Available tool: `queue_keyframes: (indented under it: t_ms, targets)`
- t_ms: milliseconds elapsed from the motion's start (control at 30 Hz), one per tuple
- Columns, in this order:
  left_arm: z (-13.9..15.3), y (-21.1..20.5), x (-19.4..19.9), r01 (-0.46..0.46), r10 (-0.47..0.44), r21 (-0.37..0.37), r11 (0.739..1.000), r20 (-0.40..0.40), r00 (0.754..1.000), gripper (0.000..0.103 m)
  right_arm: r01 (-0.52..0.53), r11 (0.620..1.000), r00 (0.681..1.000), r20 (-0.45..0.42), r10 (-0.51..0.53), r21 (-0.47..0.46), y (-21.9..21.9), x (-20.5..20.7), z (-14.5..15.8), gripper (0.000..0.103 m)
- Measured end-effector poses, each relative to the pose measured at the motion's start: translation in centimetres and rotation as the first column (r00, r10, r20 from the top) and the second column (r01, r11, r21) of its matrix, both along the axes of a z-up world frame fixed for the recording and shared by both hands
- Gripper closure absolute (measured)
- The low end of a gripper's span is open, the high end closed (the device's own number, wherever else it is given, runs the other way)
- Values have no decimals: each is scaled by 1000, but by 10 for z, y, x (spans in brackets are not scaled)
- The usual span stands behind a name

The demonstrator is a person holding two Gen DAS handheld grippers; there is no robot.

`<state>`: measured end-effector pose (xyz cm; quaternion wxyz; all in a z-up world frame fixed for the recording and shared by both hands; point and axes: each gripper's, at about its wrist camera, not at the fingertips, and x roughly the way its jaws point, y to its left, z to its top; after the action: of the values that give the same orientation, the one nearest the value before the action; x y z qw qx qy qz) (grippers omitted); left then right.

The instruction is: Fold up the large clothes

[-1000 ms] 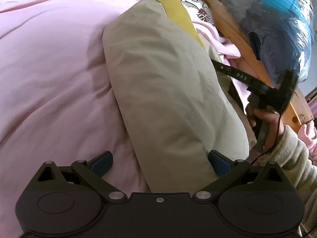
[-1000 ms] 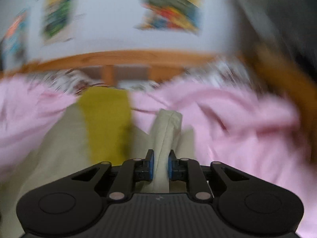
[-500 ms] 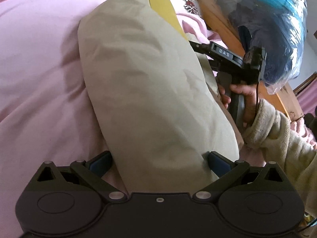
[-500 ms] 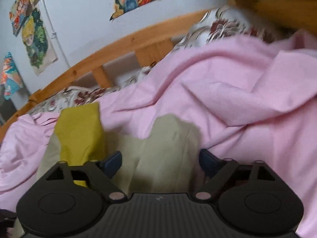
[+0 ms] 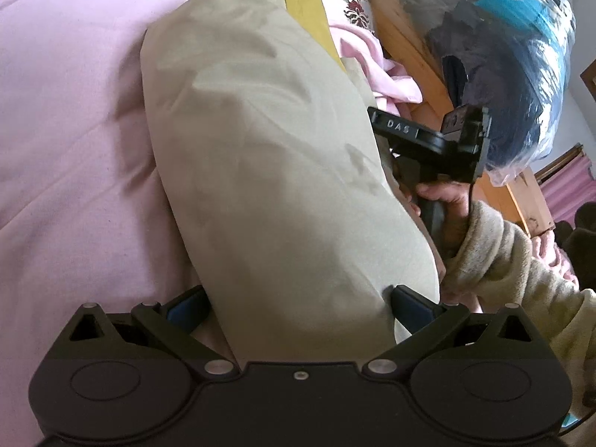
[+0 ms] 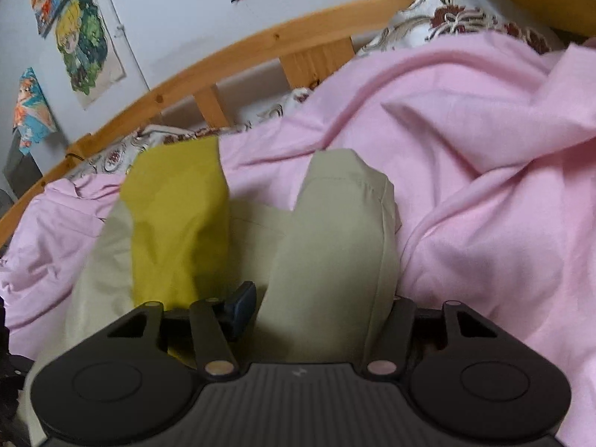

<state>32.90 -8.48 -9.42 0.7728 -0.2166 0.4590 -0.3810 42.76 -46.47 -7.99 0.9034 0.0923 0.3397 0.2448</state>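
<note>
A beige garment [image 5: 268,156] with a mustard-yellow part [image 5: 301,0] lies folded lengthwise on the pink bedcover [image 5: 67,141]. My left gripper [image 5: 298,303] is open, its jaws wide on either side of the garment's near end. In the right wrist view the same beige garment [image 6: 335,246] and its yellow part [image 6: 178,223] lie in front of my right gripper [image 6: 320,301], which is open with a beige fold between its jaws. The right gripper also shows in the left wrist view [image 5: 428,141], held at the garment's right side; its fingertips are hidden there.
A wooden bed frame [image 6: 238,48] runs along the wall with posters [image 6: 85,37]. A floral pillow [image 6: 454,18] lies at the head. Clear bags of clothes [image 5: 503,56] sit beyond the right bed rail [image 5: 413,37].
My right gripper let go of the beige fold it pinched a second ago and opened wide. The left gripper stayed open and shifted over the garment's end.
</note>
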Motion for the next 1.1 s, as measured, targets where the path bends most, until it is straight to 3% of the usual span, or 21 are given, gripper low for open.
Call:
queue_keyframes:
  t_ms: [133,267,767,833,1000,1100]
  targets:
    - [1,14,-1,-28,29,-43,999,23,999,1,0,1000,1000,0,0,6,0,0,-3,42]
    - [-5,26,13,-74,73,-93,993,-21,997,1,0,1000,1000,4,0,12,0,1,-5,39]
    - [-1,2,32,-111,108,-43,993,-62,992,1,10,997,1000,27,-7,-80,16,0,-7,39]
    - [-1,0,32,-110,108,-39,993,-62,992,2,17,994,1000,17,-16,-110,20,1,-5,45]
    - [0,-2,34,-107,105,-34,994,-62,993,6,52,985,999,15,-51,-164,28,-4,0,74]
    - [2,-2,33,-110,109,-29,994,-47,993,13,58,980,998,34,-52,-190,37,-11,2,85]
